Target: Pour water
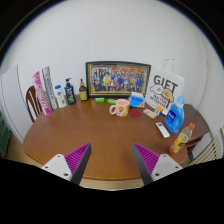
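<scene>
Wooden and round, the table (100,135) stands against a pale wall, its things ranged along the far rim. Our gripper (112,160) hangs above the near edge with its jaws spread wide and nothing between them; the two purple pads (146,156) frame only bare wood.

We judge the step in hand to be the approach, since nothing is grasped yet. To do it well, we would first settle which vessel pours and which receives, then travel low across the open middle, keep the jaws wide, and line them up on both sides of the chosen vessel before closing.

Beyond the jaws, near the middle of the far row, sits a pink mug (119,107), with a small blue cup (137,100) just beside it, both in front of a framed photo (118,78). Whether either holds water we cannot tell. Further right a blue bottle (174,119) stands by a gift bag (164,90), and an orange bottle (181,138) stands nearer the rim. Far left stand a dark pump bottle (69,92) and a white bottle (58,96); their contents are hidden.
</scene>
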A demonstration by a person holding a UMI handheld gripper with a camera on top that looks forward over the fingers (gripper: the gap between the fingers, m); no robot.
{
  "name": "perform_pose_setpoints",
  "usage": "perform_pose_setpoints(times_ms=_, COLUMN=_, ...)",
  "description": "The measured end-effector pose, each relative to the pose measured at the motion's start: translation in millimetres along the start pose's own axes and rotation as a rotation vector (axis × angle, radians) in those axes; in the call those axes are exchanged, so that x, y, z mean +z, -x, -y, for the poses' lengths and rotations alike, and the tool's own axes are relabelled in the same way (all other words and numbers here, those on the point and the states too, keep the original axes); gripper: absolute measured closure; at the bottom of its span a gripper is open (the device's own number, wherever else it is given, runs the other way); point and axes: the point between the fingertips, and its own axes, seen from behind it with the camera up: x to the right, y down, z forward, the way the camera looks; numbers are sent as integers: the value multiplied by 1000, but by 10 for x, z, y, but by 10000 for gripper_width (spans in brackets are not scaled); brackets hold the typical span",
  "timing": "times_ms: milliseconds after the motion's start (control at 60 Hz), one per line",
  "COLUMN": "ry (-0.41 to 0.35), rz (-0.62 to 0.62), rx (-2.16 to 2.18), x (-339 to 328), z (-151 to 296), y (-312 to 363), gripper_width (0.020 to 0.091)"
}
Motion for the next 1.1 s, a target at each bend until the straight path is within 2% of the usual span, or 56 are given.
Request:
perform_pose_setpoints(times_ms=100, ry=5, rz=-7, rx=7, x=-4, z=-44, y=-168, gripper_width=247)
perform_pose_setpoints(times_ms=117, ry=4, rz=-4, rx=10, x=28, z=-86, y=-425, gripper_width=246)
perform_pose_setpoints(times_ms=533, ry=-2, rz=-64, rx=38, x=396, z=-822, y=-2445, gripper_width=247)
perform_pose_setpoints(times_ms=683, ry=-42, rz=-88, rx=46, x=674, z=-936, y=-3055, gripper_width=247)
perform_pose_setpoints(times_ms=917, ry=-153, rz=-79, rx=44, x=1251, z=-687, y=-3569, gripper_width=247)
perform_pose_setpoints(times_ms=1000, ry=-167, rz=-82, rx=45, x=1444, z=-647, y=-3673, gripper_width=300)
perform_pose_setpoints(times_ms=1100, ry=-182, rz=-88, rx=39, x=1589, z=-631, y=-3816, gripper_width=465)
